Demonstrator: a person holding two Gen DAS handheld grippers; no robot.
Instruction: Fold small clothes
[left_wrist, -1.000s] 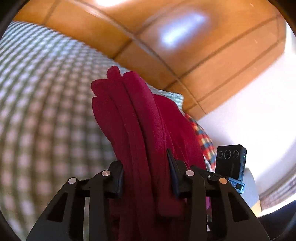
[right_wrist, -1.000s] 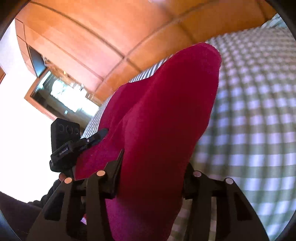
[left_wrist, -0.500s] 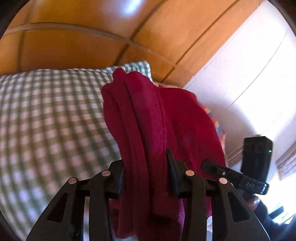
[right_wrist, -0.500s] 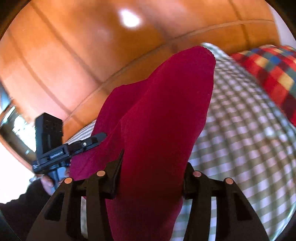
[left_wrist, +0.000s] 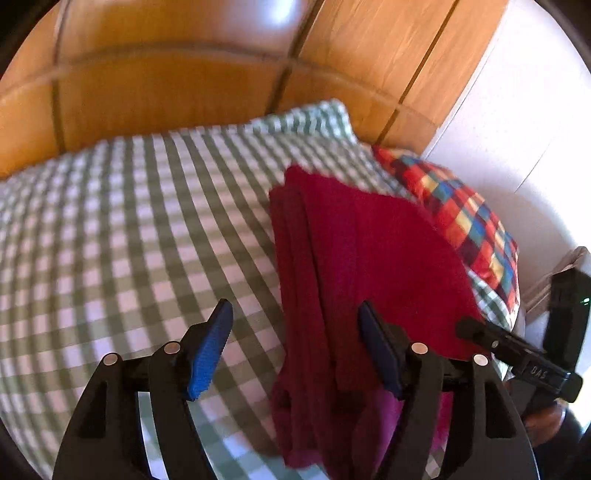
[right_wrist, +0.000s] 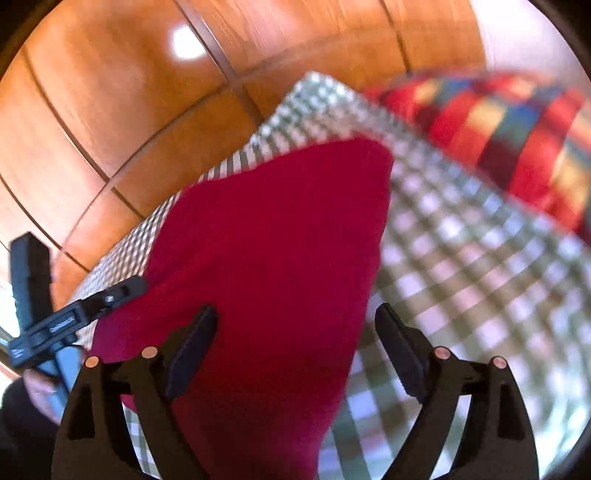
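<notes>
Garment (left_wrist: 369, 266), folded red, runs lengthwise ahead toward the bed's (left_wrist: 129, 240) far edge, between spread left gripper (left_wrist: 295, 347) and spread right gripper (right_wrist: 295, 350).

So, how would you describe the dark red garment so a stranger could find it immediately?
Look at the bed with the green-and-white checked cover, below the wooden headboard. The folded dark red garment lies on it beside the multicoloured checked cushion. It is the only plain, single-colour fabric there.
</notes>
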